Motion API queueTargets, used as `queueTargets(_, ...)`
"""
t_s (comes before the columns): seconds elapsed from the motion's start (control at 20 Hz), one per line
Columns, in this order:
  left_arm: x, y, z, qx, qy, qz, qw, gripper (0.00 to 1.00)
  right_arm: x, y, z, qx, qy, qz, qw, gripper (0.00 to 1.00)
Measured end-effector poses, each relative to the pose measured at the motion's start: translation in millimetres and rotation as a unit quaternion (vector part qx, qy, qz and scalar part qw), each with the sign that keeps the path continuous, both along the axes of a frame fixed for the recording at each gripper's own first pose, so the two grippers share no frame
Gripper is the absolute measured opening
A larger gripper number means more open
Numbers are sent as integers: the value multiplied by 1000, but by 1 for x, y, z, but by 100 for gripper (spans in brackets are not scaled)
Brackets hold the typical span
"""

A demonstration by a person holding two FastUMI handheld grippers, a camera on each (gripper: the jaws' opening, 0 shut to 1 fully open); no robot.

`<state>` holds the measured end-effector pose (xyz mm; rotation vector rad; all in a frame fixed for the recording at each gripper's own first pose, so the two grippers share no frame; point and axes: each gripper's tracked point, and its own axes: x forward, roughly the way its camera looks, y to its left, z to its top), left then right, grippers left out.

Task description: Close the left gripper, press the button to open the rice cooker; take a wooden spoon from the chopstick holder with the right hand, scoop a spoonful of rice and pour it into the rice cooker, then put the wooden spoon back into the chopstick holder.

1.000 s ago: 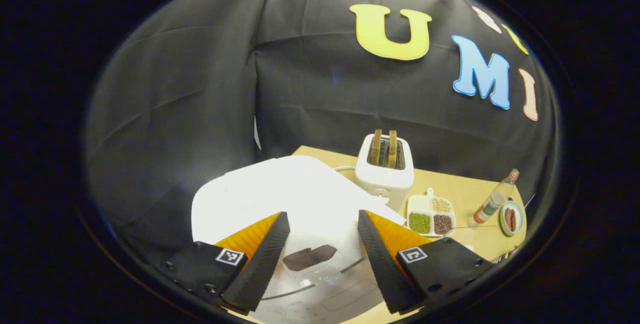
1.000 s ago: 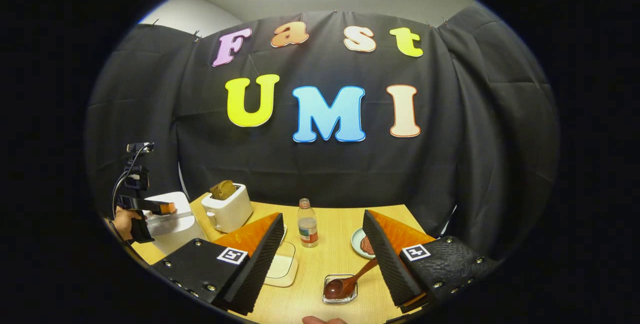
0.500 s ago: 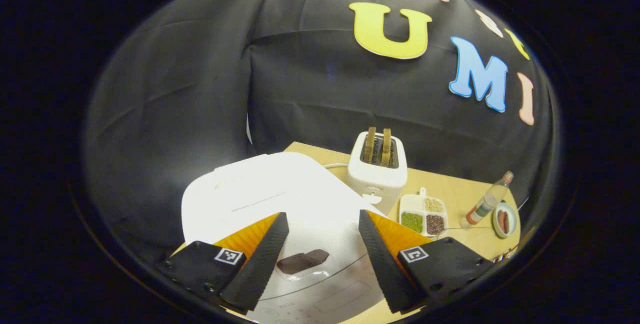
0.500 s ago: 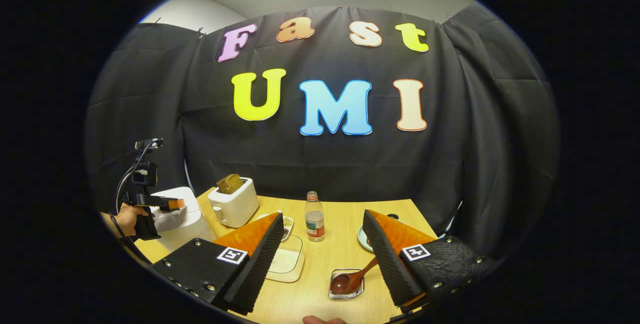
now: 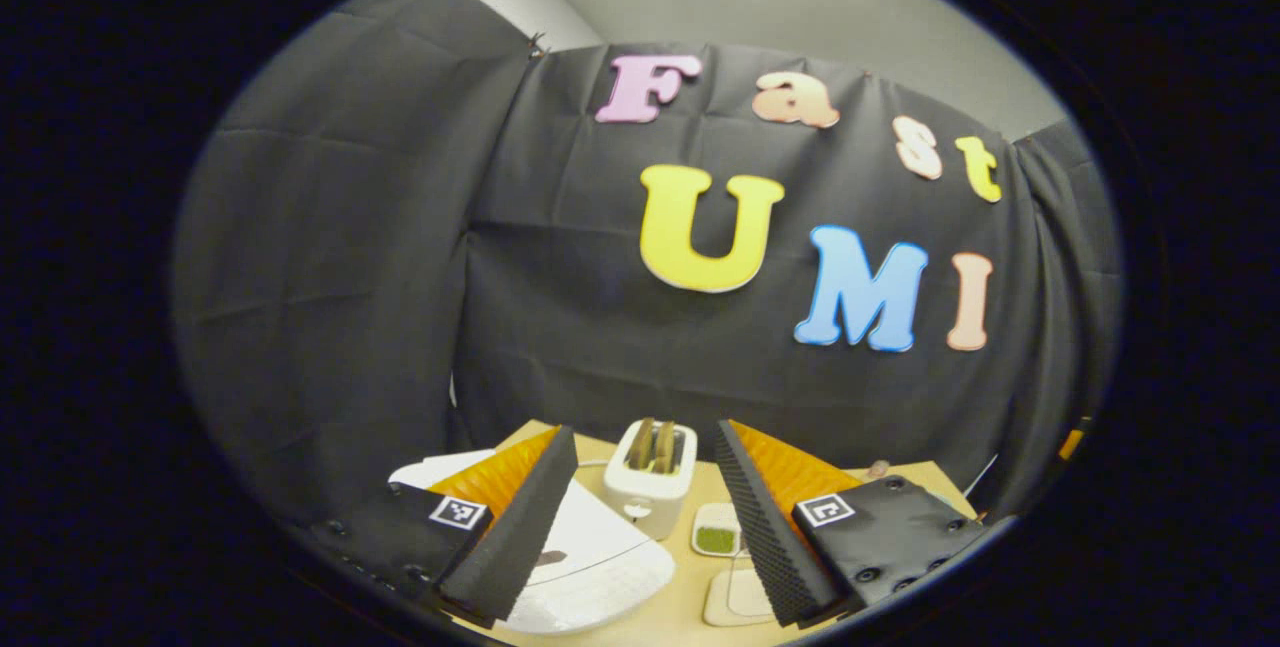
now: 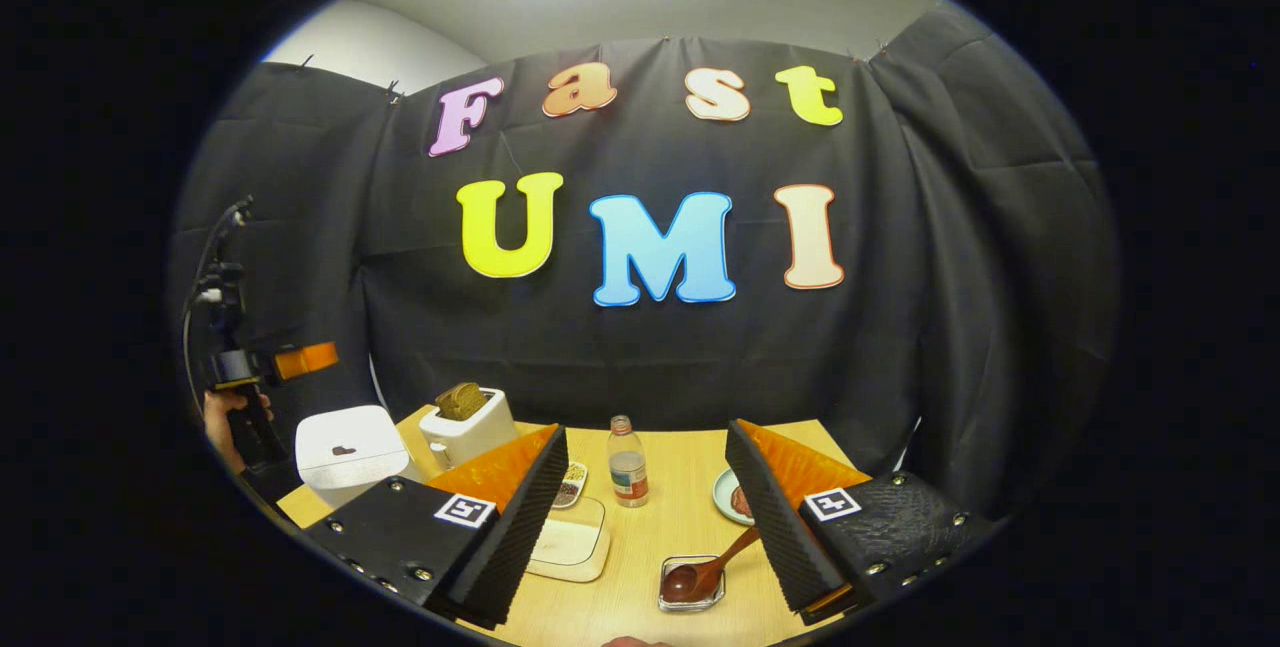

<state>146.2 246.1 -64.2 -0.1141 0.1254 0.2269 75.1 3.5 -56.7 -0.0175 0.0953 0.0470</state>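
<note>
At the left edge of the table stood the white rice cooker (image 6: 347,449), its lid down and the dark button on top apparently not yet pressed, so the opening step looked undone. The left gripper (image 6: 300,360) hung in the air above and just left of the cooker, held in a hand (image 6: 228,414); in its own view its jaws stood wide apart with nothing between them, so they had not been closed as the task asks. To the right of the cooker sat the toaster (image 6: 464,424) with bread in its slots, then a small divided dish of beans (image 5: 716,531), a flat white tray (image 6: 570,539) and a bottle (image 6: 628,463) near the middle of the table. Farther right, near the front edge, the wooden spoon (image 6: 703,569) lay with its bowl in a small clear dish (image 6: 688,590) and its handle slanting up toward a plate (image 6: 733,495). The right gripper (image 6: 650,527) hovered over that part of the table, jaws wide open and empty, apart from the spoon. The chopstick holder and the rice could not be made out. By these signs the whole task remained ahead: closing, pressing, fetching the spoon, scooping, pouring, returning.
</note>
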Motion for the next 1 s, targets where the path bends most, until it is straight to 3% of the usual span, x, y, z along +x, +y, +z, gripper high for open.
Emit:
queueTargets(0.1,-27,-34,34,21,-31,-16,999,96,-1,-3,18,2,-15,-10,1000,96)
queueTargets(0.35,-58,-109,86,-3,-72,-82,994,97,-5,2,70,8,-56,-14,998,96)
queueTargets(0.5,-66,-127,123,6,-102,-95,990,96,-7,8,95,21,-65,-14,998,96)
queueTargets(0.6,-66,-132,122,27,-103,-100,989,97,-8,14,103,25,-75,-6,997,96)
queueTargets(1.0,-64,-132,94,-5,-80,-116,990,96,-20,28,96,17,-68,-8,998,96)
